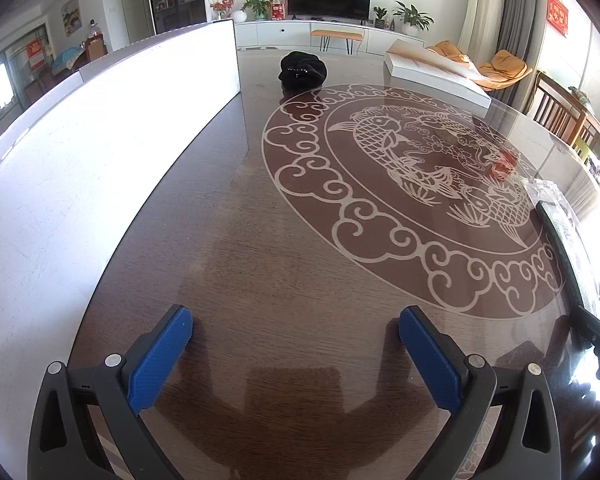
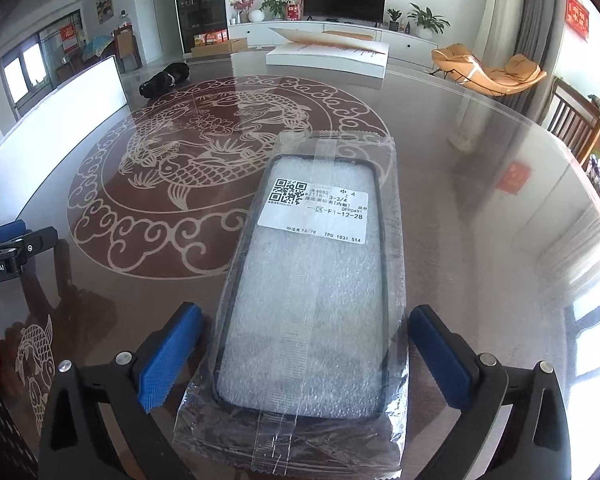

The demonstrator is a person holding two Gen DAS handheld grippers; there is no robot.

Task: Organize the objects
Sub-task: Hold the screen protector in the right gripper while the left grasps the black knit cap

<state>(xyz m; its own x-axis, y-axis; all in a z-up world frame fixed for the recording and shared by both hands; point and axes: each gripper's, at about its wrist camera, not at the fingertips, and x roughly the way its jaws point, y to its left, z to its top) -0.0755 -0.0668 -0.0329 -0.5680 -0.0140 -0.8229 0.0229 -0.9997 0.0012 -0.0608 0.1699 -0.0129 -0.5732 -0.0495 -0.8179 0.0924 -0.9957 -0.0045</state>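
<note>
A phone case in a clear plastic bag (image 2: 308, 280), with a white label, lies flat on the glass table between the fingers of my right gripper (image 2: 306, 340). That gripper is open, its blue pads on either side of the bag, apart from it. The bag also shows at the right edge of the left wrist view (image 1: 568, 232). My left gripper (image 1: 296, 344) is open and empty above the bare table. A black bundle (image 1: 303, 70) lies at the far side; it also shows in the right wrist view (image 2: 165, 78).
A white board (image 1: 100, 152) stands along the table's left side. A flat white box (image 2: 328, 58) lies at the far end. The round fish pattern (image 1: 412, 184) marks the table's middle. Wooden chairs (image 2: 580, 124) stand at the right.
</note>
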